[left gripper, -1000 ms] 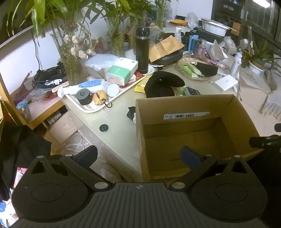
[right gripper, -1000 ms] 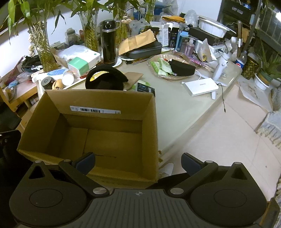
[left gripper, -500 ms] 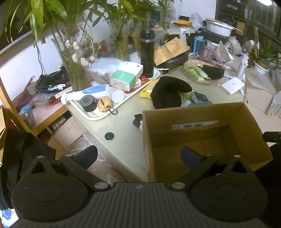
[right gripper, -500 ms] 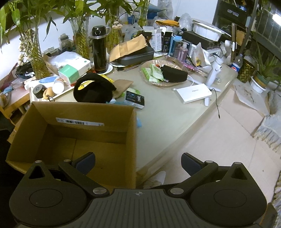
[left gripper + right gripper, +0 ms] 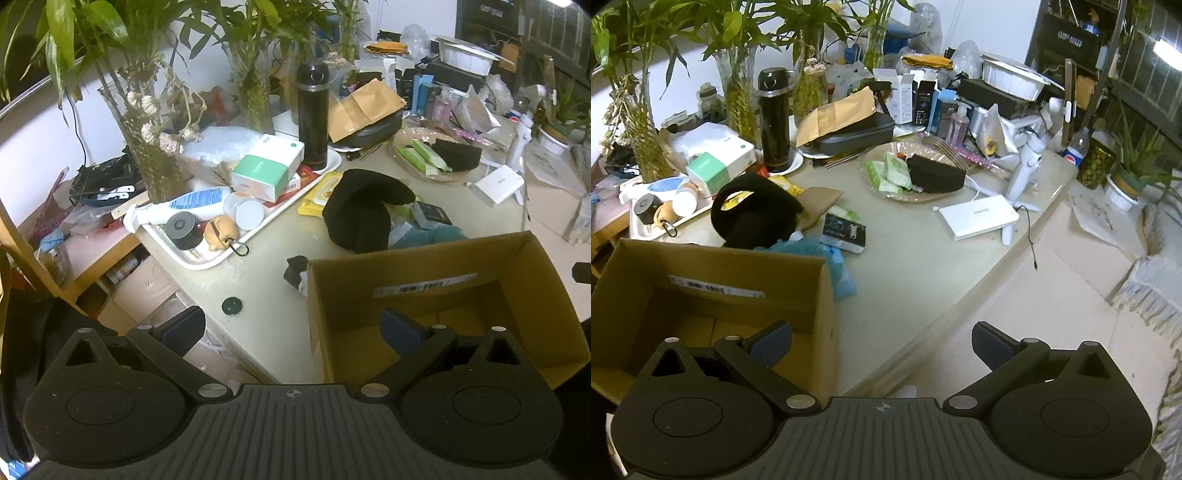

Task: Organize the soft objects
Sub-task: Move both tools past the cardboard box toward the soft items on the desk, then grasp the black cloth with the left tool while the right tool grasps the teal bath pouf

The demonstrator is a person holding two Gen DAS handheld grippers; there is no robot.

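Note:
An open cardboard box (image 5: 436,266) (image 5: 713,258) stands at the table's near edge, with nothing visible inside. Behind it lies a black soft hat (image 5: 364,208) (image 5: 753,210). A teal soft cloth (image 5: 428,236) (image 5: 834,262) is bunched at the box's far right corner. A small black-and-white sock (image 5: 297,273) lies against the box's left wall. My left gripper (image 5: 291,330) is open, held low over the box's left wall. My right gripper (image 5: 881,341) is open over the table edge, right of the box. Neither holds anything.
A white tray (image 5: 207,258) with a lotion bottle, jars and a green tissue box sits at the left. A black flask (image 5: 313,114), plant vases, a glass dish (image 5: 905,192) with green packets, a white device (image 5: 979,221) and a small black disc (image 5: 232,305) crowd the table.
Both grippers have shifted, the left view panning left and the right view panning right, so the box slides toward each frame's edge. The teal cloth has come into sight. Both grippers stay open.

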